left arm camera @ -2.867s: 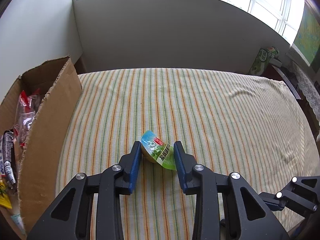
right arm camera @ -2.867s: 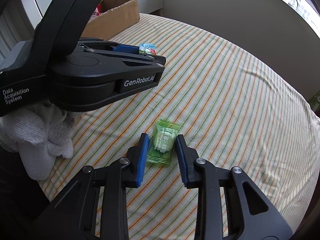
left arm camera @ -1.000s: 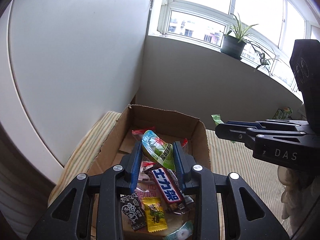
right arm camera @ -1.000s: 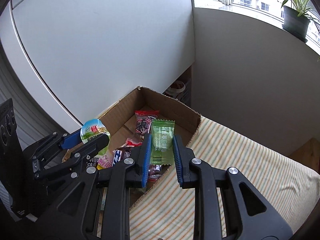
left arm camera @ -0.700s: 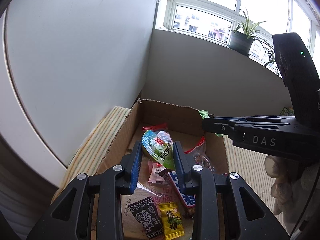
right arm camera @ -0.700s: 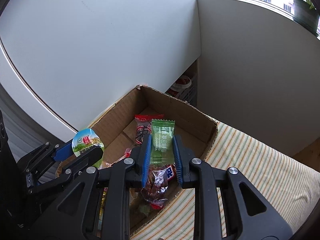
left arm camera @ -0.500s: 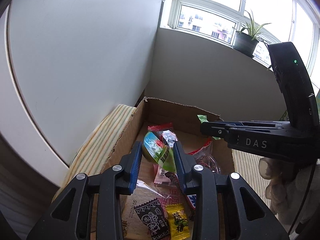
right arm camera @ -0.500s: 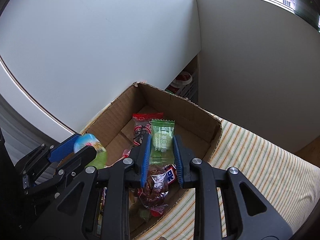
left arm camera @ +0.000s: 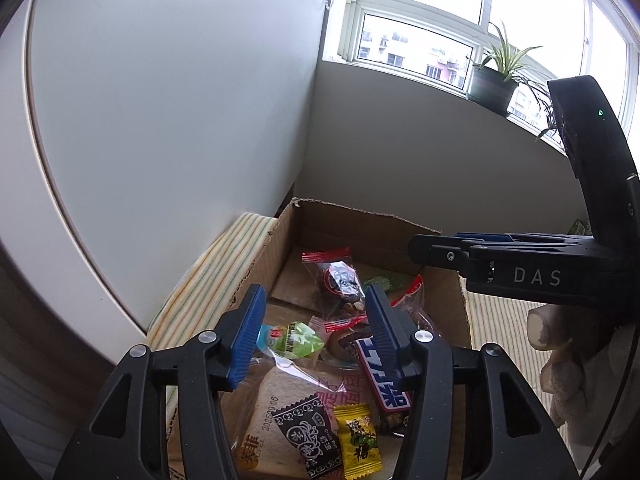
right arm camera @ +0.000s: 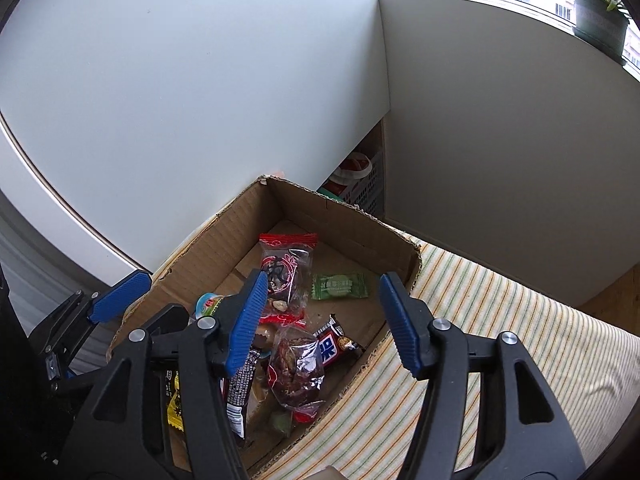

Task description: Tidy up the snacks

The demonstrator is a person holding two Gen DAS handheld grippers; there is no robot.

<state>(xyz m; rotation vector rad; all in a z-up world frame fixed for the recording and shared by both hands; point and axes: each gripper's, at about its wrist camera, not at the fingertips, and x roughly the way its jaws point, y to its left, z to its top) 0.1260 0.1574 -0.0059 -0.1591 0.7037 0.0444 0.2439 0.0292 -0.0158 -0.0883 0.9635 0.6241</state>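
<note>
A cardboard box (left arm camera: 280,240) (right arm camera: 224,248) holds several wrapped snacks. My left gripper (left arm camera: 314,334) is open above it. The green-lidded jelly cup (left arm camera: 290,338) (right arm camera: 208,304) lies in the box below its jaws. My right gripper (right arm camera: 320,320) is open over the box. The green candy packet (right arm camera: 340,286) (left arm camera: 386,282) lies flat on the box floor near the far wall. In the left wrist view the right gripper (left arm camera: 424,250) reaches in from the right. In the right wrist view a left gripper fingertip (right arm camera: 120,296) shows at the left.
The box sits on a striped cloth (right arm camera: 500,320) beside a white panel (left arm camera: 160,120). It holds a red-topped nut packet (right arm camera: 286,264), a blue bar (left arm camera: 382,376), a yellow candy (left arm camera: 358,440) and a bread pack (left arm camera: 280,412). A potted plant (left arm camera: 494,80) stands on the sill.
Both grippers have opened. The jelly cup has dropped from the left gripper into the box, and the green candy packet has dropped from the right gripper onto the box floor.
</note>
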